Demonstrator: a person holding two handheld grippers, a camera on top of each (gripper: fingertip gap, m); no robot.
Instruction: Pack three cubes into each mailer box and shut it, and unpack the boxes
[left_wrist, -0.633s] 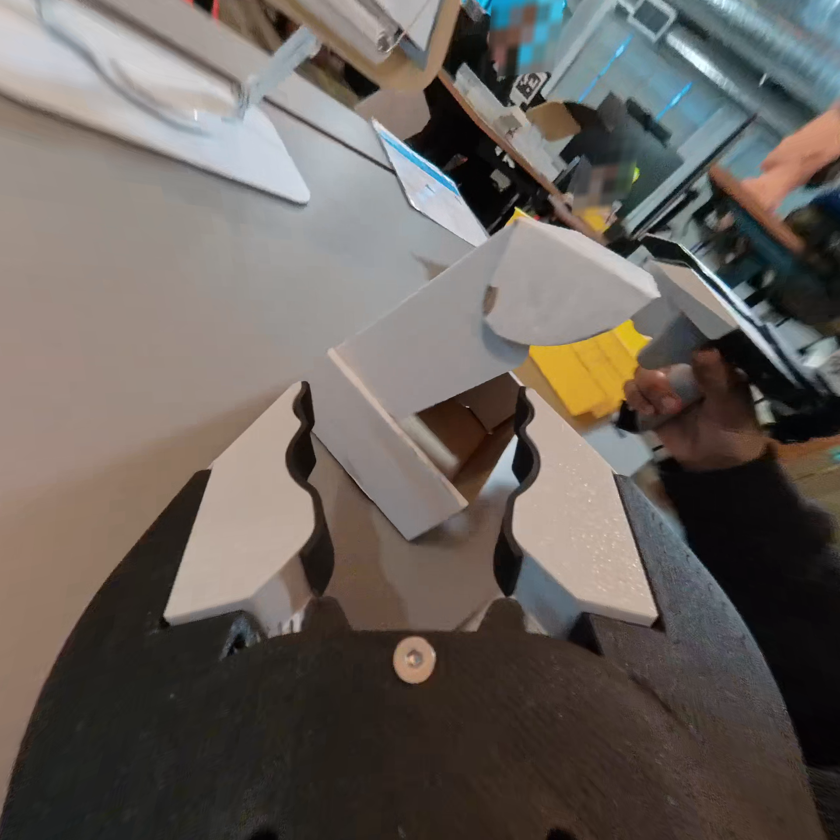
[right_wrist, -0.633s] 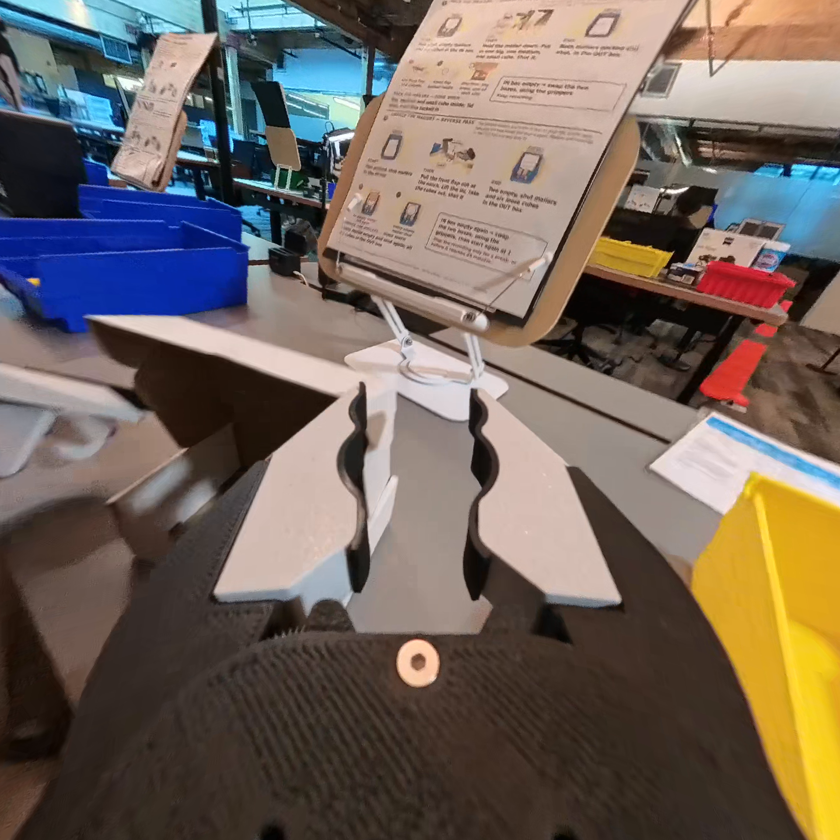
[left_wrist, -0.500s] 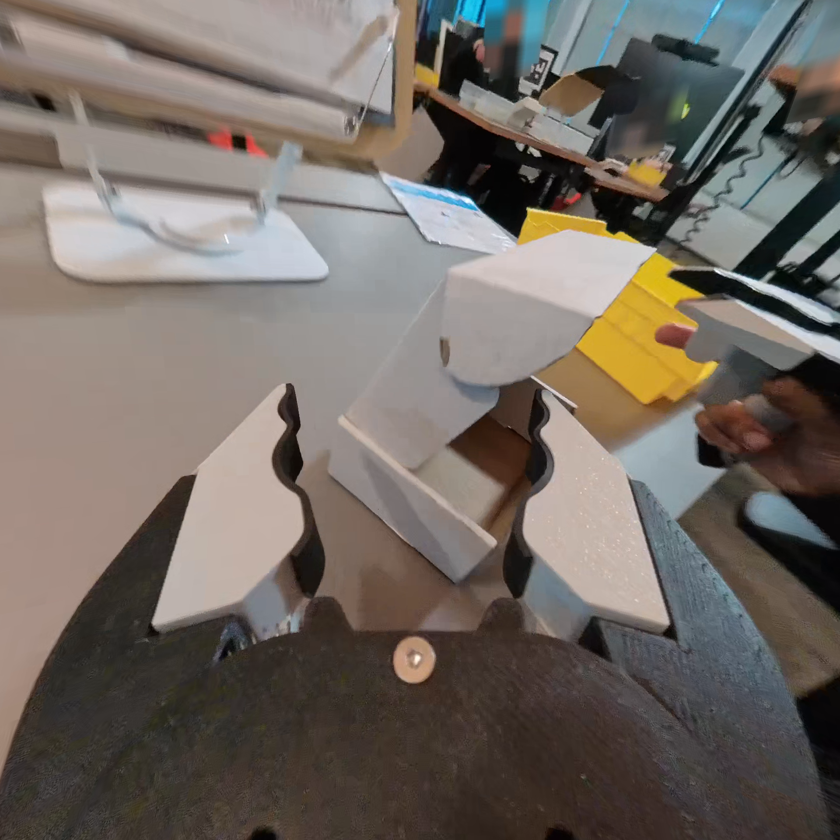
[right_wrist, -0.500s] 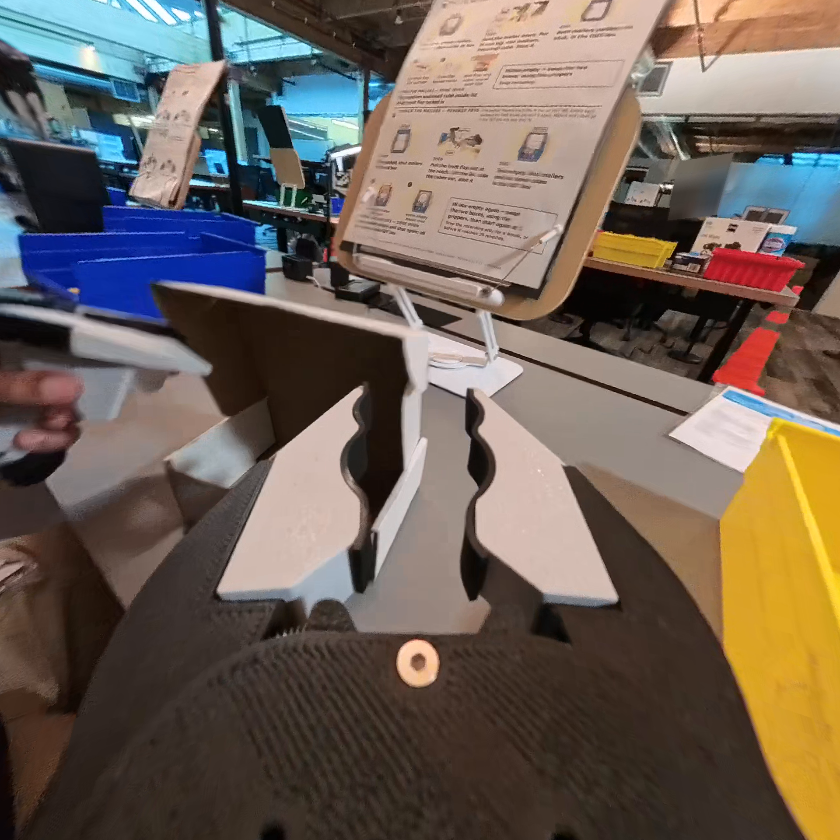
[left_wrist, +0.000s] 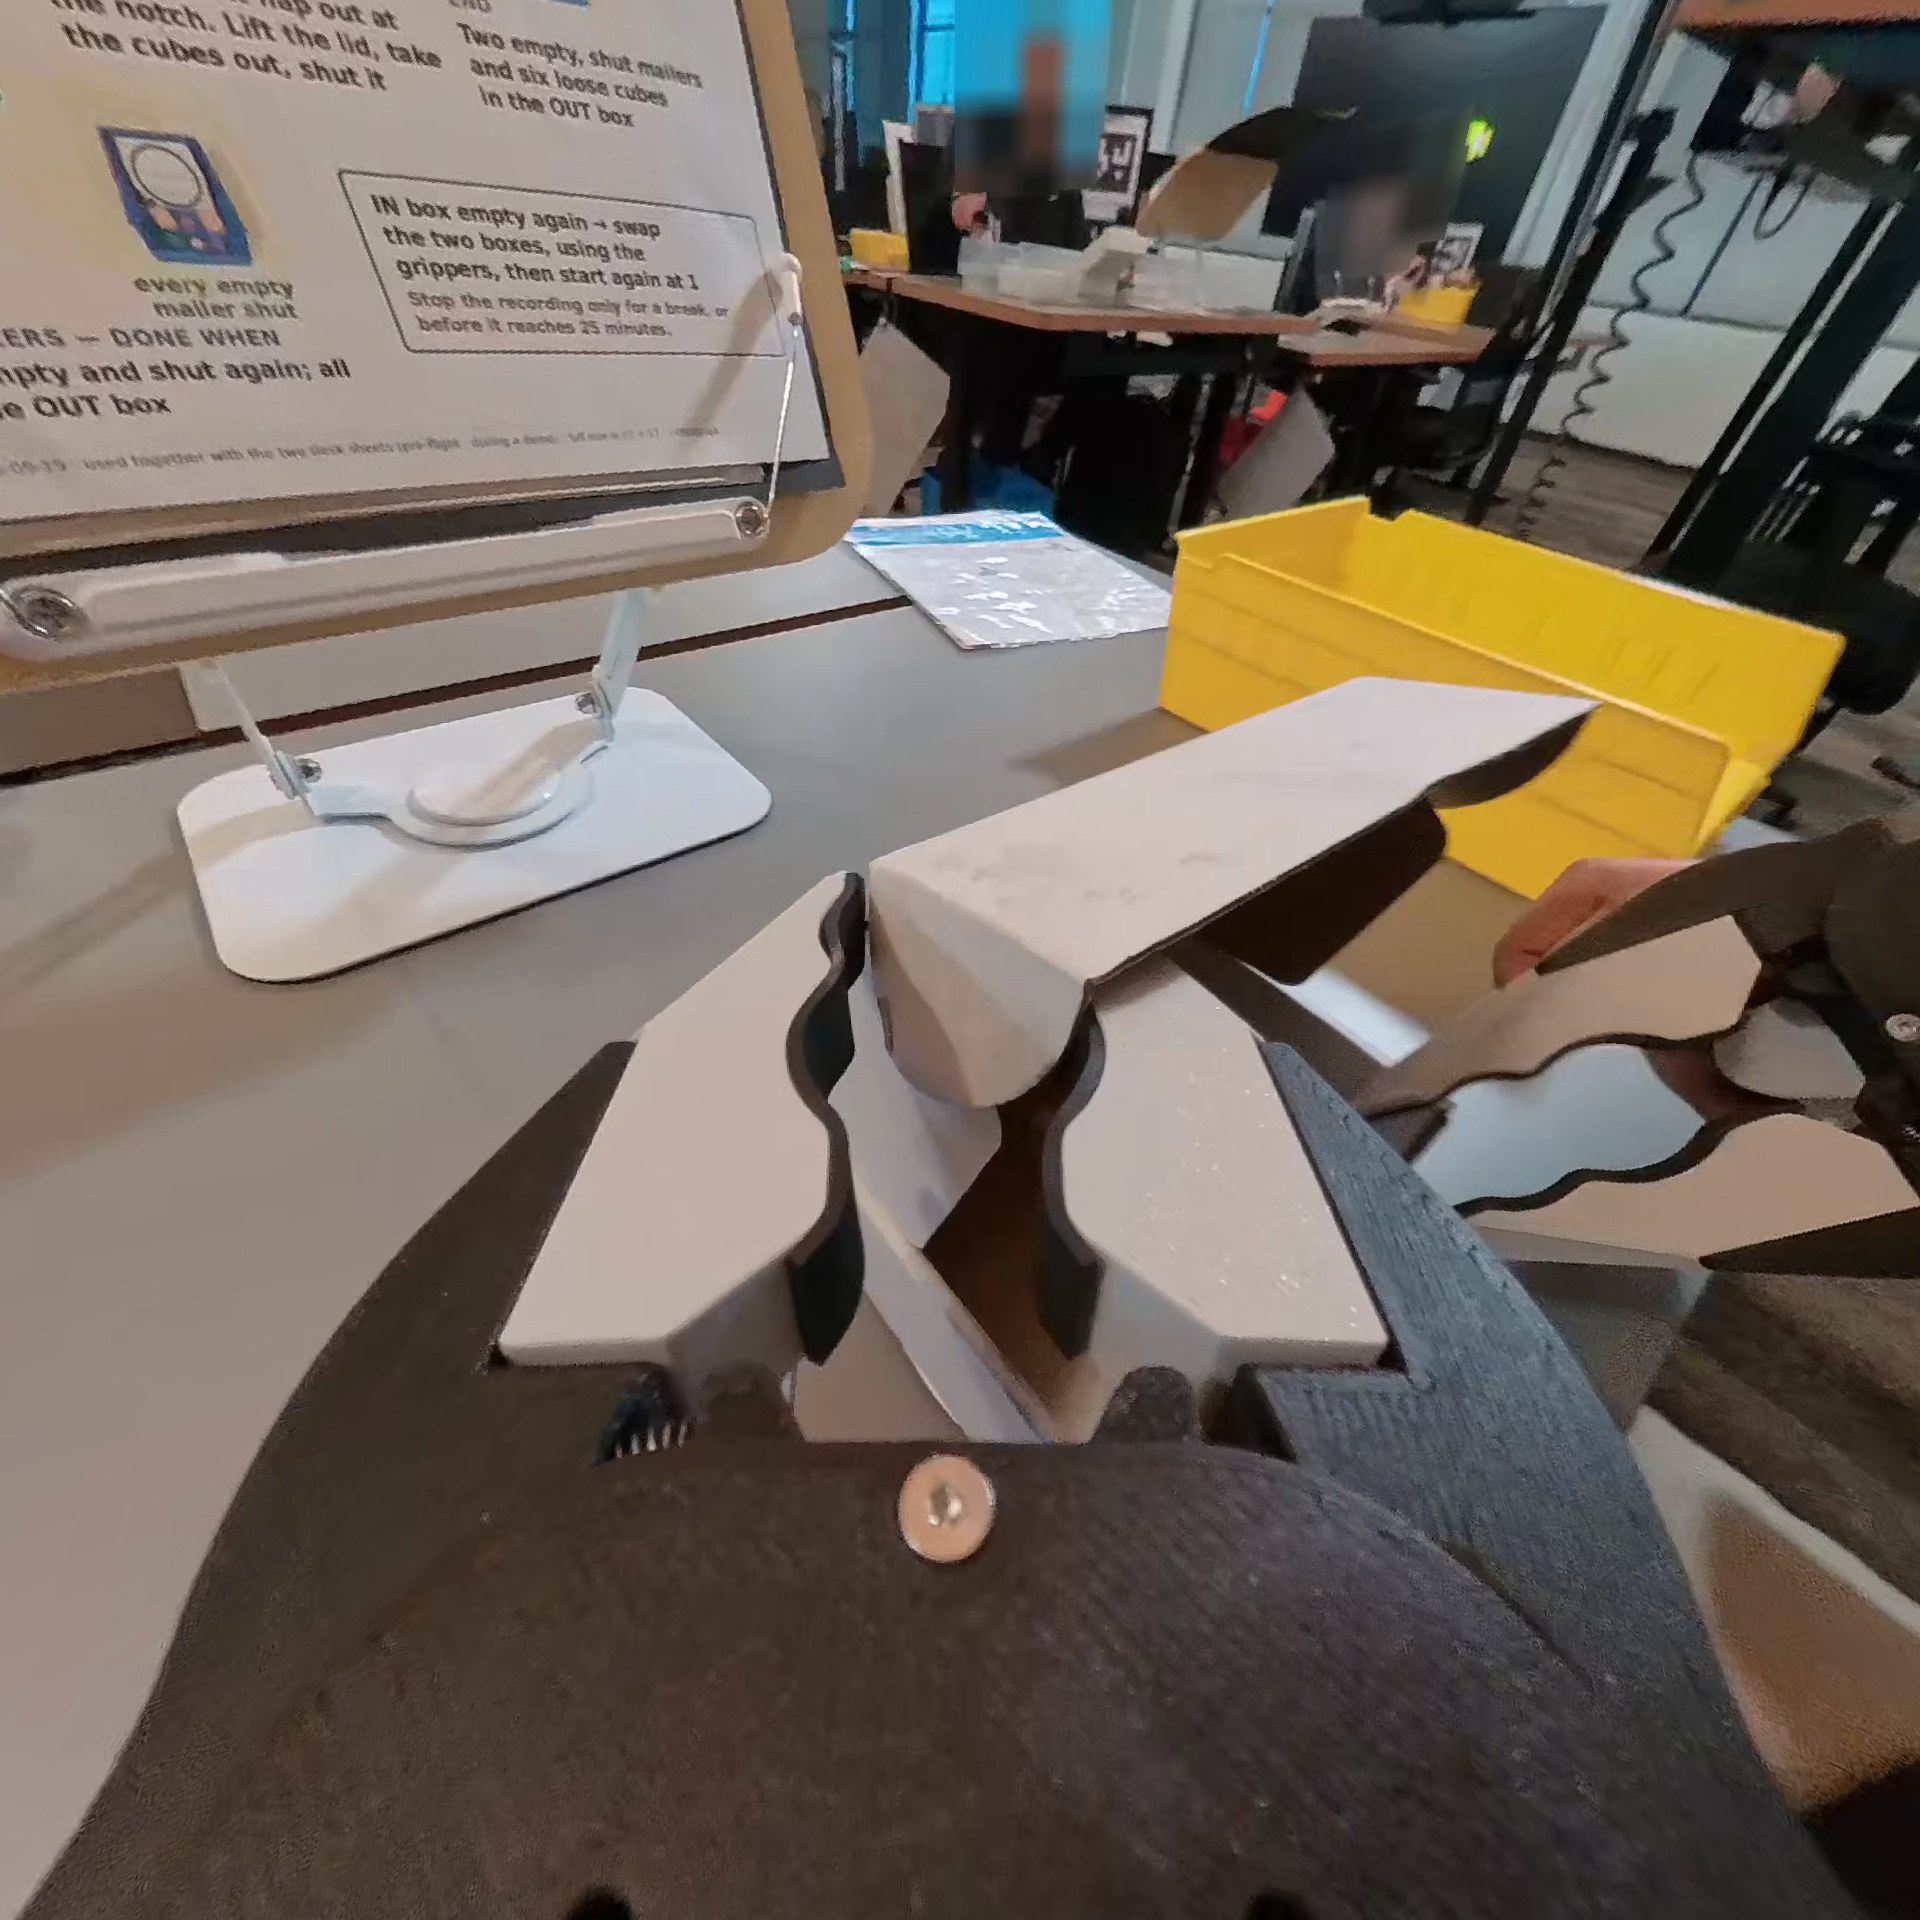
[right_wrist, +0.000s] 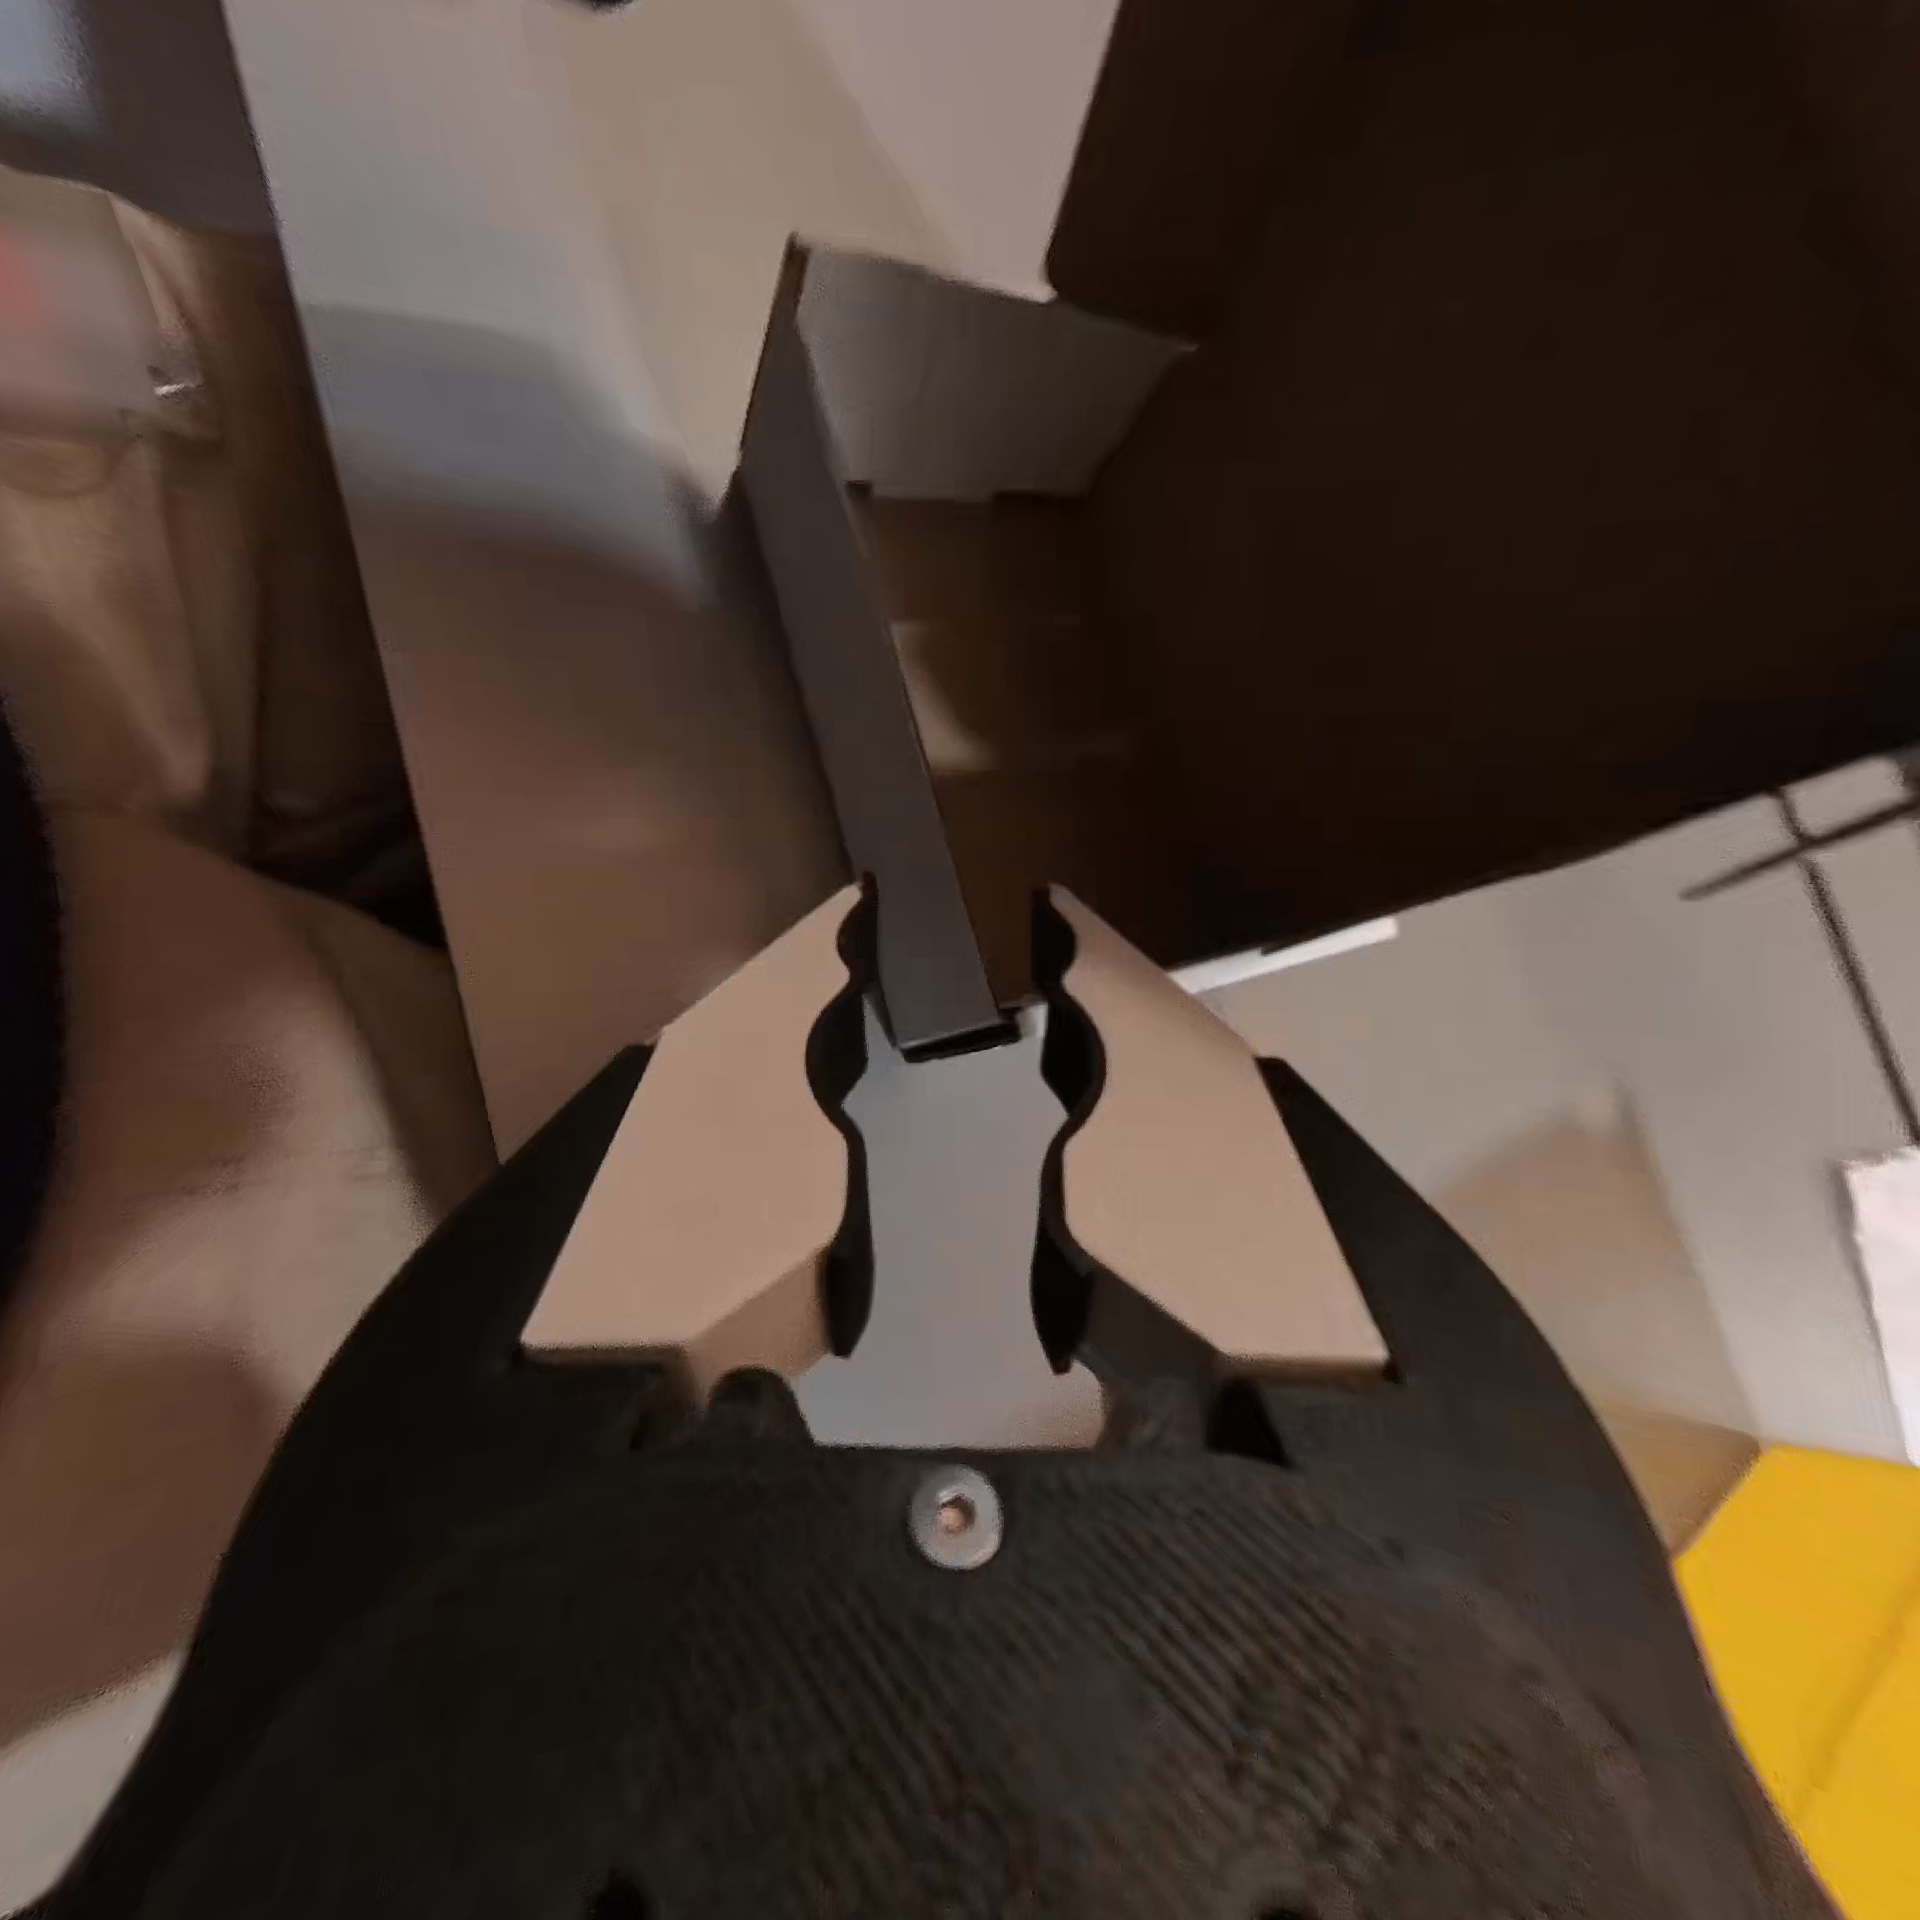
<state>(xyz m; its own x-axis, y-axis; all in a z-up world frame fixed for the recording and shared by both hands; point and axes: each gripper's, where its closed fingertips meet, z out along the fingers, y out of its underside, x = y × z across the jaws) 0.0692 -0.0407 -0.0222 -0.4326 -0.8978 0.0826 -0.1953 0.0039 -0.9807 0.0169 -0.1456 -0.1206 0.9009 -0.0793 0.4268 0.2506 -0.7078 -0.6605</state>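
Left wrist view: left tool (left_wrist: 961, 1023), fingers parted a moderate way, set astride the near end of the white mailer box (left_wrist: 935, 1174); the left finger lies against the box's outer wall, the right finger (left_wrist: 1195, 1174) stands over the brown interior; whether the wall is truly pinched cannot be told. Box lid (left_wrist: 1195, 831) raised and folded over, its side flap (left_wrist: 971, 997) hanging between the fingertips. No cube is seen inside the visible part of the box. Right of the box: the right tool (left_wrist: 1558, 1122), coming in from the edge of the view, fingers apart. Behind the box: a yellow bin (left_wrist: 1455, 644); left of the box, a document stand (left_wrist: 468, 810) with a printed sheet, on the grey table (left_wrist: 208, 1091). Right wrist view: much blurred; right tool (right_wrist: 951, 971), fingers apart with a clear gap, one box wall edge (right_wrist: 883, 748) running between the tips, seemingly not clamped. Brown box interior (right_wrist: 987, 644) appears empty; the lid's underside (right_wrist: 1455, 416) looms dark to the right. Judged state of task: this box is open and empty, neither filled nor shut; whether packing or unpacking is under way cannot be told.
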